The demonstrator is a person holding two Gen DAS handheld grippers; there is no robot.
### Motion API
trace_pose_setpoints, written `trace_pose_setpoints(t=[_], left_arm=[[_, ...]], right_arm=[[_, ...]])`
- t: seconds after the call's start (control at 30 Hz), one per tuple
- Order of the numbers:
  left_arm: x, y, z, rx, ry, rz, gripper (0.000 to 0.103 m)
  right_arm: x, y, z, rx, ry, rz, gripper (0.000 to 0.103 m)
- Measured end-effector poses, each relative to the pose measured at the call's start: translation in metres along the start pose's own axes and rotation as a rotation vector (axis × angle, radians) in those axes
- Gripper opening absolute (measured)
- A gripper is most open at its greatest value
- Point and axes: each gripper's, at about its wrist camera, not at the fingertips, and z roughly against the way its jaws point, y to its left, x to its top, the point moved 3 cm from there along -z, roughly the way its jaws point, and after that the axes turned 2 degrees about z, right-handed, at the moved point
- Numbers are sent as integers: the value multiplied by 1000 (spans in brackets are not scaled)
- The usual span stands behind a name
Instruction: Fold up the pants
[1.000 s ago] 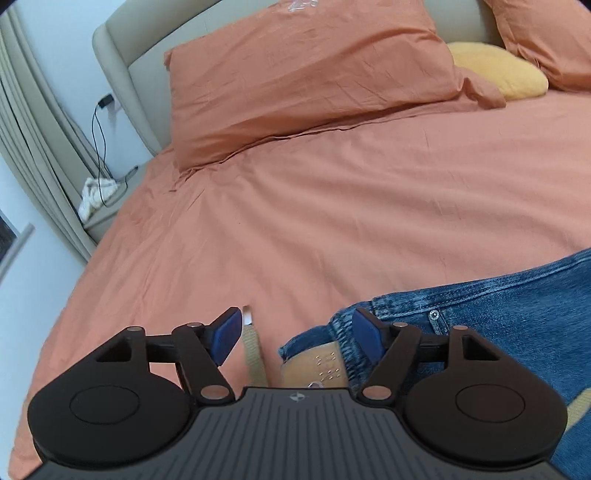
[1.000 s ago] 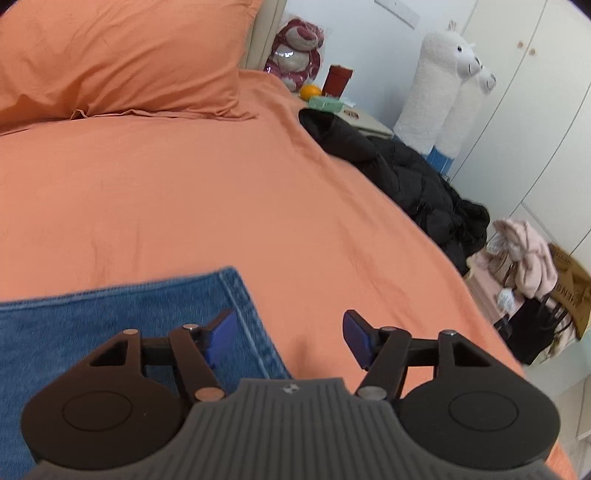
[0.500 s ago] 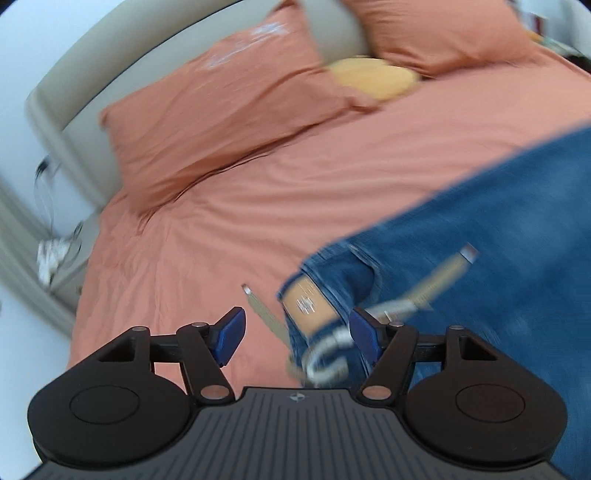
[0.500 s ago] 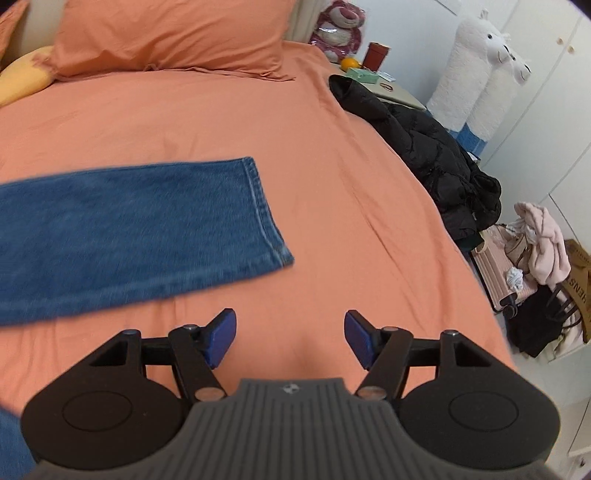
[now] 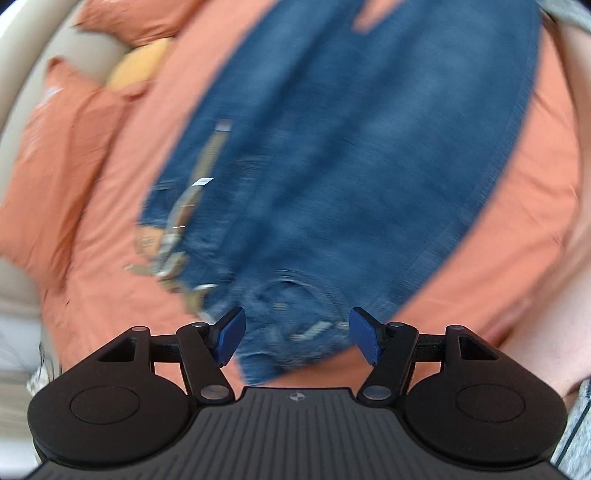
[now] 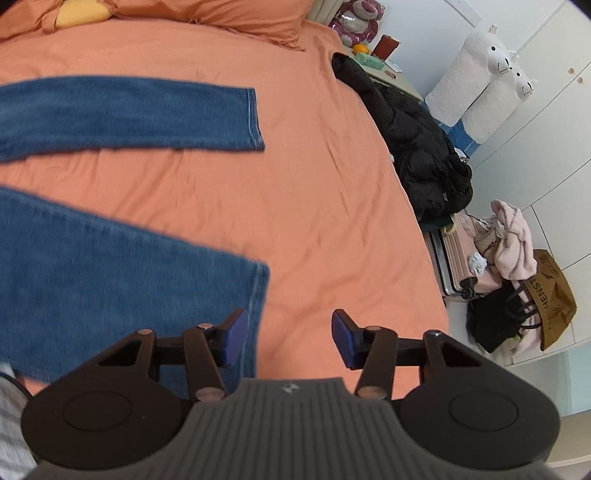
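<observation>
- Denim: blue jeans point(image 5: 332, 155) spread flat on the orange bedsheet point(image 6: 314, 192), two legs parted, hems toward the bed's right edge, waistband toward its left edge.
- Left gripper point(image 5: 297, 338) jaws apart, empty, above the belted waistband, blurred.
- Right gripper point(image 6: 286, 339) jaws apart, empty, just beside the near leg's hem point(image 6: 258, 295).
- Probably near leg over far leg point(image 6: 147, 114) next.

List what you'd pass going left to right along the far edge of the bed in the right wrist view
Yellow pillow → orange pillow → pink plush bear → red cup → white alpaca plush
</observation>
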Motion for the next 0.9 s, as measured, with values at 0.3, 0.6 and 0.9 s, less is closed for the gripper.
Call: trace_pose_setpoints(t=[0.3, 0.6, 0.9], left_arm=[[19, -57, -58, -103, 115, -110, 77], [23, -89, -83, -16, 117, -149, 48], [24, -59, -35, 103, -49, 74, 7]], right_arm=[[-59, -42, 63, -20, 48, 68, 43], [-92, 19, 32, 84, 57, 369, 44], [-102, 111, -36, 106, -77, 707, 43]])
